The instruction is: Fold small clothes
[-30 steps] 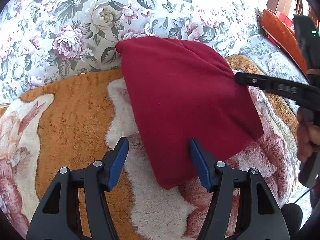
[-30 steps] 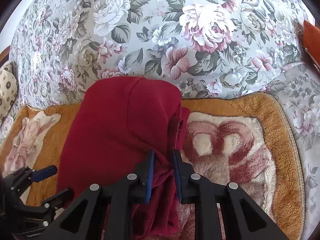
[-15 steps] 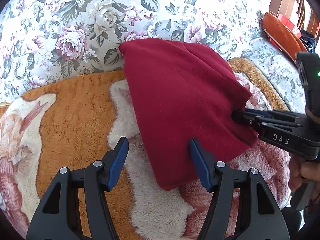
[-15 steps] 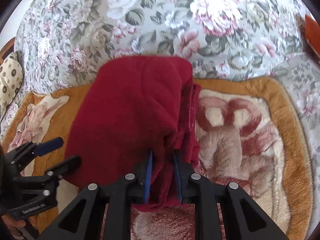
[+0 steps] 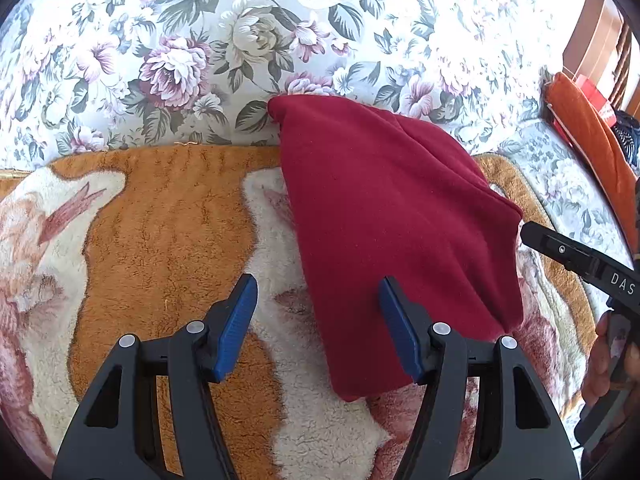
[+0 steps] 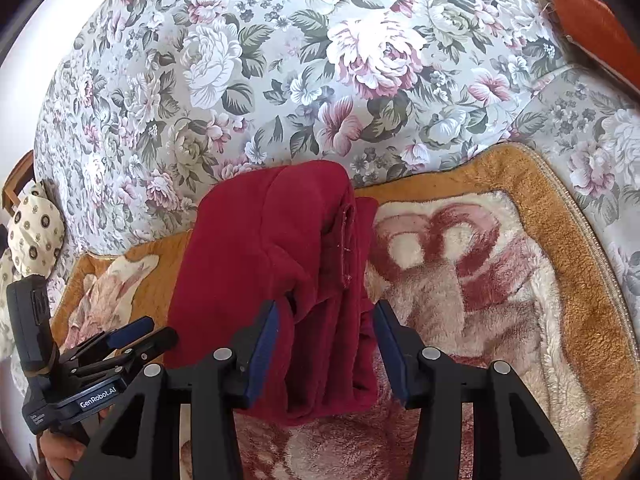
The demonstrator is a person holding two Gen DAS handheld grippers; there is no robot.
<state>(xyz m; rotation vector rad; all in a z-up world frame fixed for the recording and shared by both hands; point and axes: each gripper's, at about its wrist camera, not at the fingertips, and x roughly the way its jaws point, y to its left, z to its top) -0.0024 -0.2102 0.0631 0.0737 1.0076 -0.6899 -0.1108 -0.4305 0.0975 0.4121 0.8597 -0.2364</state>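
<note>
on the floral sofa (image 5: 200,40), over one plush orange blanket (image 5: 160,220), lies the one red garment (image 5: 380,220), folded into a layered bundle. the right gripper (image 6: 326,344), clamped on its edge half a second ago, now has its fingers wide apart around the folds, gripping nothing, so this fold looks set down. the left gripper (image 5: 318,324) is wide open and empty, beside the garment's near corner.

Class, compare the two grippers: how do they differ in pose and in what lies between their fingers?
The right gripper straddles the red garment's layered edge; the left gripper mostly frames bare blanket, only its right finger over the garment. Both are open, gripping nothing, with blue pads.
</note>
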